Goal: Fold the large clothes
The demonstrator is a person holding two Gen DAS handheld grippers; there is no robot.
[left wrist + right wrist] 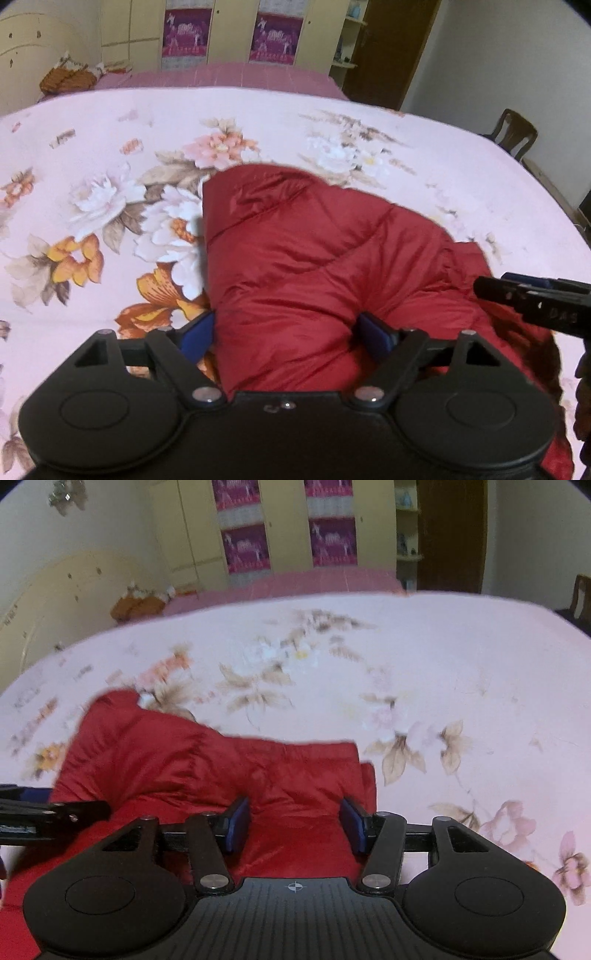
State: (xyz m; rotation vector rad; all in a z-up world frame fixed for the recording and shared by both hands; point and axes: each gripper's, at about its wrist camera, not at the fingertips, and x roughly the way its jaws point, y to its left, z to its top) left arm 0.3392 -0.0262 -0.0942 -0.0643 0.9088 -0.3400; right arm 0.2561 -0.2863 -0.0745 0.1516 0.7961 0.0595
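Note:
A red padded jacket [314, 266] lies bunched on the pink floral bedsheet [92, 155]. My left gripper [286, 338] is open, its blue pads either side of a puffed fold of the jacket near its left edge. My right gripper [295, 825] is open over the jacket [177, 760] near its right edge, red fabric between the pads. The right gripper's fingers also show in the left wrist view [532, 302], and the left gripper shows at the left edge of the right wrist view [51, 812].
The bedsheet [443, 672] spreads wide around the jacket. Beyond the bed are a second pink bed [229, 75], yellow wardrobes [118, 33], a brown bundle [66, 79], a dark door [395, 48] and a wooden chair [515, 131].

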